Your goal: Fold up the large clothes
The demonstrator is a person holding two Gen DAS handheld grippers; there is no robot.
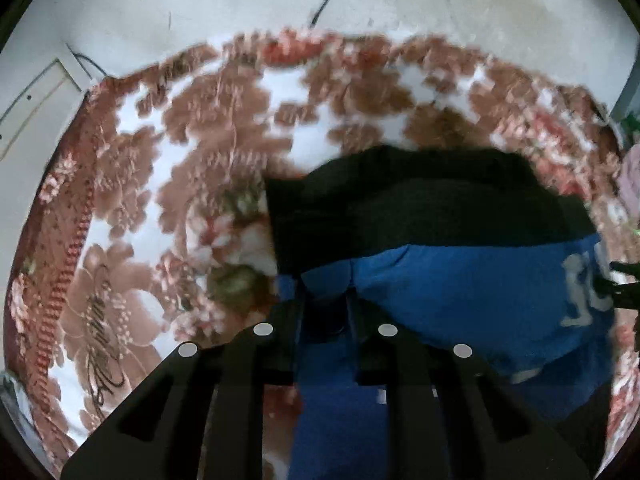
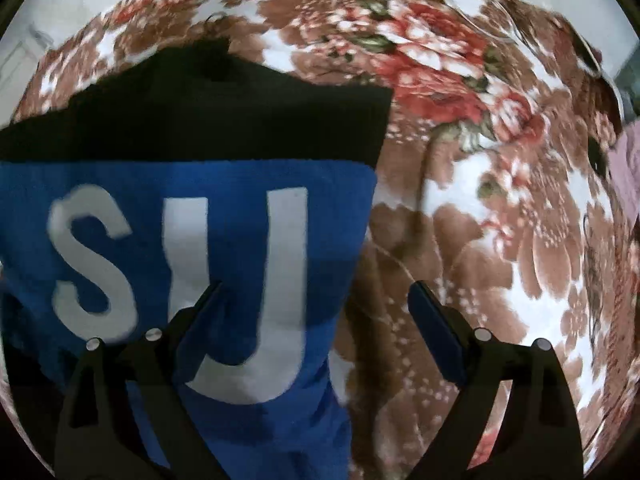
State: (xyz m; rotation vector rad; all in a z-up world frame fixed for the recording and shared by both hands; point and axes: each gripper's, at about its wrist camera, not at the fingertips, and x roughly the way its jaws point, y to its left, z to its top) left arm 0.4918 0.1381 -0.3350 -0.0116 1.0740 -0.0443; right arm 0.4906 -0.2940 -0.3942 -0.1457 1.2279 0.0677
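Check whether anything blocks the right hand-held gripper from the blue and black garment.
Nothing visible does. The right hand-held gripper is open directly over the garment, one finger above its white J, the other above the floral blanket.

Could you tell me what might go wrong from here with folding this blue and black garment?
1. The left gripper pinches only a small bunch of the blue and black garment; the cloth may slip out when lifted.
2. The right gripper is open, one finger over the white letters, the other over the floral blanket. Closing there could catch the blanket too.
3. With only one side held, the fold may come out skewed.
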